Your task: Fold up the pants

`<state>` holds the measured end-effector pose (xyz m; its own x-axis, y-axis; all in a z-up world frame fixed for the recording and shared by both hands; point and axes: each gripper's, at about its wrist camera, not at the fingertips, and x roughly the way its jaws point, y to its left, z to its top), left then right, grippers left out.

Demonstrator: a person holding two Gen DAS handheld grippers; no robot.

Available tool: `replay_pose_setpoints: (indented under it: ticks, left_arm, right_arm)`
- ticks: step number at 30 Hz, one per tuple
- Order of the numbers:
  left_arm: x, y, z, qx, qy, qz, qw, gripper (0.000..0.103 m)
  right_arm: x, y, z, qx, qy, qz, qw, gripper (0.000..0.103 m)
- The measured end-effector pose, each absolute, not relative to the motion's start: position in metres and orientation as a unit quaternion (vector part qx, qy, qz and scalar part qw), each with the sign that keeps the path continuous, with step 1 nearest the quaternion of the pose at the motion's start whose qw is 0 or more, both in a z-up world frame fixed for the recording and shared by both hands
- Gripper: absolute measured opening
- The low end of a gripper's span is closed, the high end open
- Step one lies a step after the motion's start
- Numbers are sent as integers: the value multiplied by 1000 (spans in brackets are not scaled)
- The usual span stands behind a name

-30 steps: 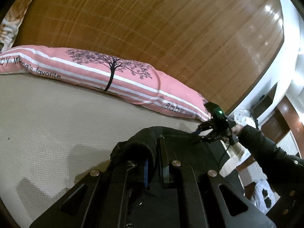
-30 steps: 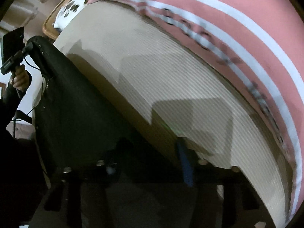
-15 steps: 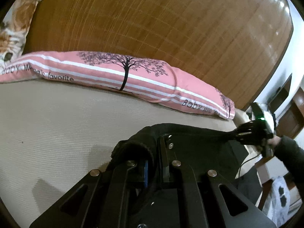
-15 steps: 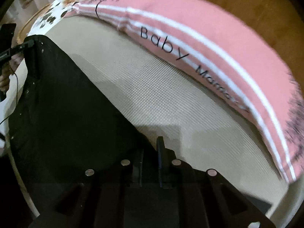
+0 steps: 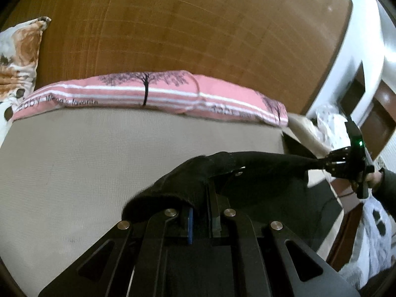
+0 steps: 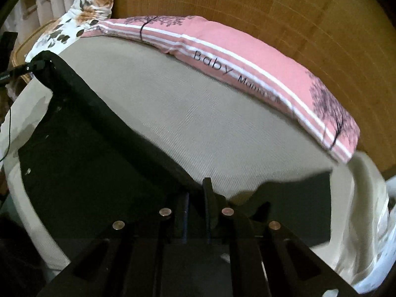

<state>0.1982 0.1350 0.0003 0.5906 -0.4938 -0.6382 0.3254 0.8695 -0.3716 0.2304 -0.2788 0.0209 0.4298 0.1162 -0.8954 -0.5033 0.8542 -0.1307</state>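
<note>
In the left wrist view we see the left gripper (image 5: pixel 201 212) closed on a bunched edge of the black pants (image 5: pixel 262 165), whose cloth drapes over its left finger and runs as a taut band to the right. At the far end of that band this view alone shows the right gripper (image 5: pixel 321 164), closed on the other end of the same edge, with a green light on its body and the person's right hand (image 5: pixel 372 177) behind it. The pants hang above the beige bed (image 5: pixel 99 153), near its front edge. Beyond the bed lies the pink striped pillow (image 5: pixel 173 94) printed with trees, against the wooden headboard (image 5: pixel 198 24); a floral pillow (image 5: pixel 17 57) sits at the far left. In the right wrist view we see the right gripper (image 6: pixel 195 208) from behind, its jaws nearly together with the dark cloth pinched between them. Only here does the broad body of the pants (image 6: pixel 81 163) appear, spreading down and to the left below the stretched edge and partly over the side of the bed (image 6: pixel 222 123). The left gripper (image 6: pixel 29 68) shows small at the upper left, gripping the far corner. This view also reads the pillow (image 6: pixel 247 61) lettering more clearly and shows the floral pillow (image 6: pixel 81 17) and headboard (image 6: pixel 297 12).
</note>
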Motion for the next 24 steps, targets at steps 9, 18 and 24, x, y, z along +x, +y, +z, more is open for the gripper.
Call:
replay_pose_setpoints:
  ticks: [9, 18, 24]
  left_arm:
    - [123, 130, -34, -102, 429, -236, 866, 8]
    - [79, 116, -69, -54, 468, -240, 849, 8]
    - [69, 105, -81, 1, 478, -228, 848, 14]
  right_arm:
    - [166, -289, -11, -119, 514, 168, 833, 5]
    - [118, -297, -41, -78, 539, 158, 823, 5]
    - [101, -296, -69, -71, 557, 149, 814, 5]
